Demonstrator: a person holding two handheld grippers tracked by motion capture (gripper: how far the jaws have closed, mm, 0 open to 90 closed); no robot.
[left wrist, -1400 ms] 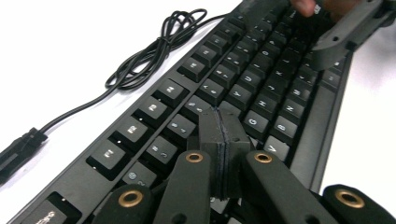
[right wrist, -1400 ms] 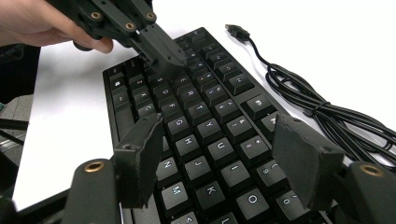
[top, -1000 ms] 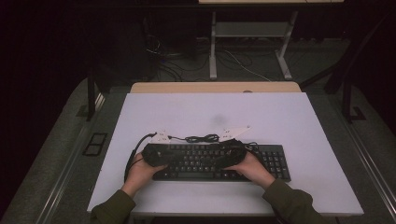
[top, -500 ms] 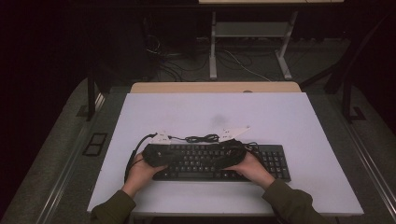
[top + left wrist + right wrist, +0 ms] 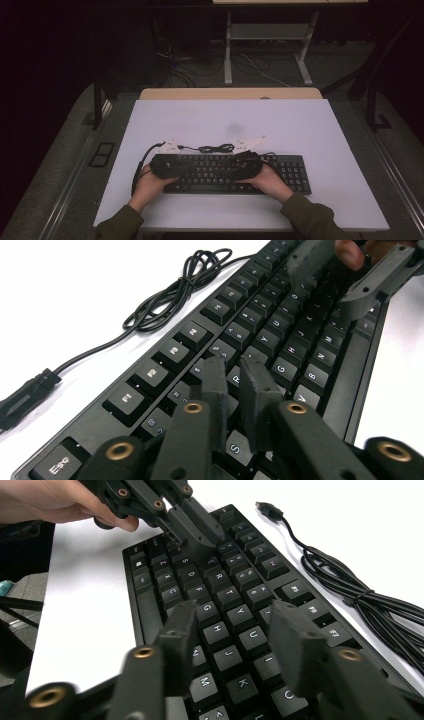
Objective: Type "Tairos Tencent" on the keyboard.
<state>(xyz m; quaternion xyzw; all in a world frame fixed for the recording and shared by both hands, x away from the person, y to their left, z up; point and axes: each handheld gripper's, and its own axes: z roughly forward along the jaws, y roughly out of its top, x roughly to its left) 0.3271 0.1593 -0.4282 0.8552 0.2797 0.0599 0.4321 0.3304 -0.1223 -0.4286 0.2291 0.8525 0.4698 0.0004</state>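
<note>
A black keyboard [image 5: 295,172] lies along the near side of the white table [image 5: 300,125], with its black cable [image 5: 215,148] coiled just behind it. My left gripper [image 5: 234,362] hovers low over the left-hand letter keys. Its jaws have just been opening and stand a narrow gap apart with nothing between them. My right gripper [image 5: 234,612] hangs over the keys around H and U. Its jaws have just been closing and still stand wide, over keys only. In the high view the left gripper [image 5: 182,167] and right gripper [image 5: 230,167] point toward each other.
The coiled cable [image 5: 350,580] ends in a loose USB plug [image 5: 25,395] on the table behind the keyboard's left end. A wooden strip [image 5: 230,93] borders the table's far edge. Dark floor with desk legs and wires lies beyond.
</note>
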